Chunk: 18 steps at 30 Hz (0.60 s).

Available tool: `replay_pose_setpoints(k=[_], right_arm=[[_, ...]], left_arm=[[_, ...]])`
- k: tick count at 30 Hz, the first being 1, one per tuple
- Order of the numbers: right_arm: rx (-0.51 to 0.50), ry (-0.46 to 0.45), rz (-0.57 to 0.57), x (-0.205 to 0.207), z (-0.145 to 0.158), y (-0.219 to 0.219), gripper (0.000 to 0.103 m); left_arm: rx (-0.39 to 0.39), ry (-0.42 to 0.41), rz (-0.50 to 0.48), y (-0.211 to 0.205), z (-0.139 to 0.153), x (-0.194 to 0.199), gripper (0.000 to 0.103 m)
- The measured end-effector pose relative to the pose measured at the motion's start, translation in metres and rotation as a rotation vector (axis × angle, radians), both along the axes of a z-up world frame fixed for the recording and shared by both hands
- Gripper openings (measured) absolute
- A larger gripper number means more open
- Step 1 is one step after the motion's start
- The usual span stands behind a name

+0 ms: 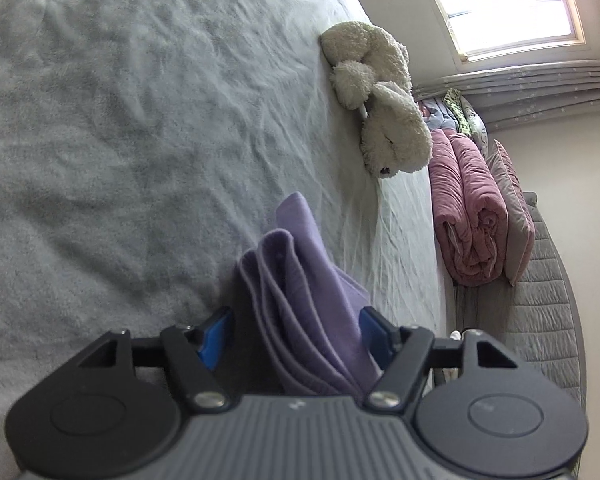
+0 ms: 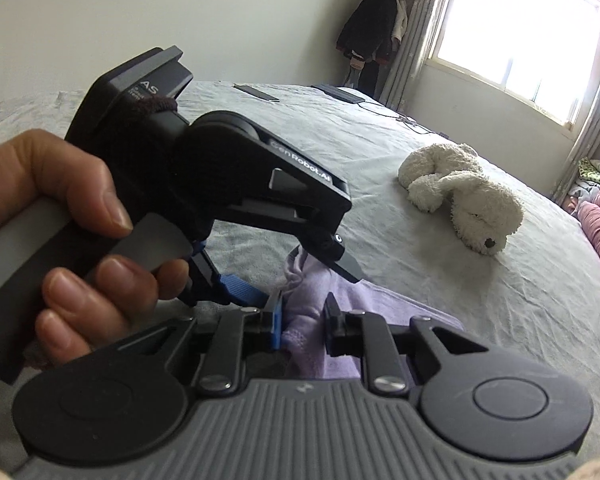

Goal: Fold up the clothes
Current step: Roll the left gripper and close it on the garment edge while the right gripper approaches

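In the left wrist view, the left gripper [image 1: 296,334] fills the bottom of the frame with its fingers [image 1: 216,336] spread apart; several folded layers of the lilac garment [image 1: 300,304] stand between them, touching neither blue pad visibly, so a firm grip cannot be confirmed. The garment rises from the lower centre toward mid-frame and rests on the grey bedsheet [image 1: 140,120], which covers the left and centre of the frame. Beyond it, at upper right of centre, lies a white plush dog [image 1: 380,108]. Further right, a rolled pink quilt [image 1: 468,216] sits against a grey pillow [image 1: 516,216], and a bright window [image 1: 500,4] occupies the upper right corner. In the right wrist view, the right gripper [image 2: 302,322] spans the bottom of the frame; its fingers [image 2: 276,324] stand partly open, with bunched lilac fabric [image 2: 304,300] between them and pressed against the left blue pad. Directly above, at left and centre, a bare hand [image 2: 60,240] holds the handle of the left gripper [image 2: 284,280], whose tips point down into the same fabric. The garment spreads flat to the lower right across the bedsheet [image 2: 460,280]. The plush dog [image 2: 464,196] lies at right of centre. Two dark flat devices [image 2: 340,94] rest at the far edge of the bed, dark clothes [image 2: 370,24] hang at the wall, and the window [image 2: 520,36] sits at upper right.
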State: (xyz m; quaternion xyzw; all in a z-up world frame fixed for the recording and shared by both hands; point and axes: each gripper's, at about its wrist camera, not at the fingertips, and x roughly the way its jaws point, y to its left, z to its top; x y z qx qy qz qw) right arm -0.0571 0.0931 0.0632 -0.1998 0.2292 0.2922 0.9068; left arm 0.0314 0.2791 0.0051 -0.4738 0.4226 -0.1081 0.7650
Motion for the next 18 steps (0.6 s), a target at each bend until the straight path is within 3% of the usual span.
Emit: replay_pose_setpoints(k=[12,16,17,18], right_arm=[[0.023,0.008,0.05,-0.01,-0.002,-0.005,0.021],[0.018,0.008,0.073,-0.011,-0.006,-0.01,0.021],[0.017,0.008,0.079,-0.012,-0.007,-0.012,0.023],[0.019,0.015,0.088,-0.012,-0.007,-0.014,0.034]], left_arm=[[0.126,-0.019,-0.035,-0.007,0.0,0.009,0.027],[0.16,-0.033,-0.042,-0.007,0.0,0.01,0.021],[0.172,-0.035,-0.045,-0.007,0.0,0.009,0.02],[0.188,-0.038,-0.049,-0.008,0.001,0.009,0.02]])
